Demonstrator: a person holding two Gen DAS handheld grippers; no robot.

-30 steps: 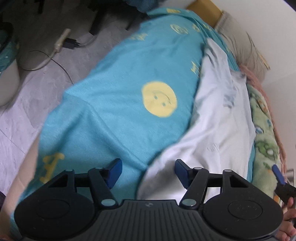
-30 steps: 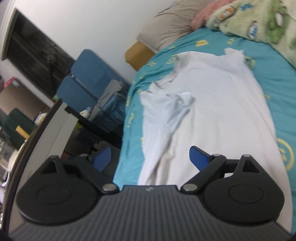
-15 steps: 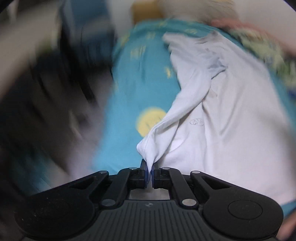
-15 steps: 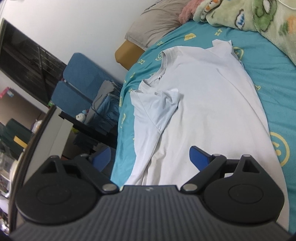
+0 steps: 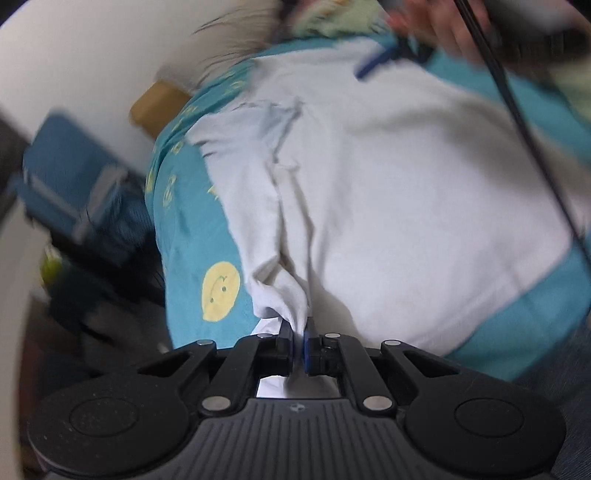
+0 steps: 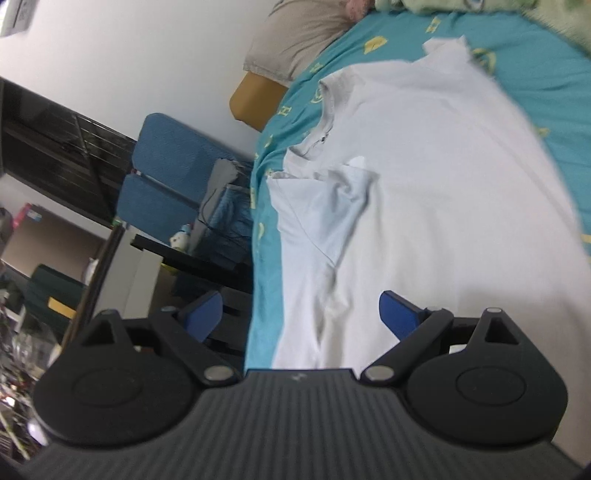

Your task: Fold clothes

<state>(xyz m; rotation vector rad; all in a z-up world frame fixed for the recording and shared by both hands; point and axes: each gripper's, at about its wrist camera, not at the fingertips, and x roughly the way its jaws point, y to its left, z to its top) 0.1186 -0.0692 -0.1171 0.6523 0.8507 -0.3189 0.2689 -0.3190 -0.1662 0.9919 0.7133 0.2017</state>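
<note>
A white T-shirt (image 5: pixel 406 177) lies spread on a bed with a teal sheet (image 5: pixel 192 236). My left gripper (image 5: pixel 298 332) is shut on the shirt's bottom hem corner and holds it bunched up off the sheet. In the right wrist view the same shirt (image 6: pixel 443 192) lies flat with one sleeve (image 6: pixel 325 206) folded inward near the collar (image 6: pixel 325 118). My right gripper (image 6: pixel 301 314) is open and empty, hovering over the shirt's left side. The right gripper also shows blurred at the top of the left wrist view (image 5: pixel 373 62).
A beige pillow (image 6: pixel 299 33) and a green patterned blanket (image 6: pixel 480 7) lie at the head of the bed. A blue chair (image 6: pixel 162 173) with clothes and a dark desk (image 6: pixel 192 258) stand beside the bed's left edge. A black cable (image 5: pixel 517 122) crosses the left wrist view.
My left gripper closed on the shirt's hem corner and swung round with it, lifting the cloth. My right gripper stayed open and moved closer over the shirt.
</note>
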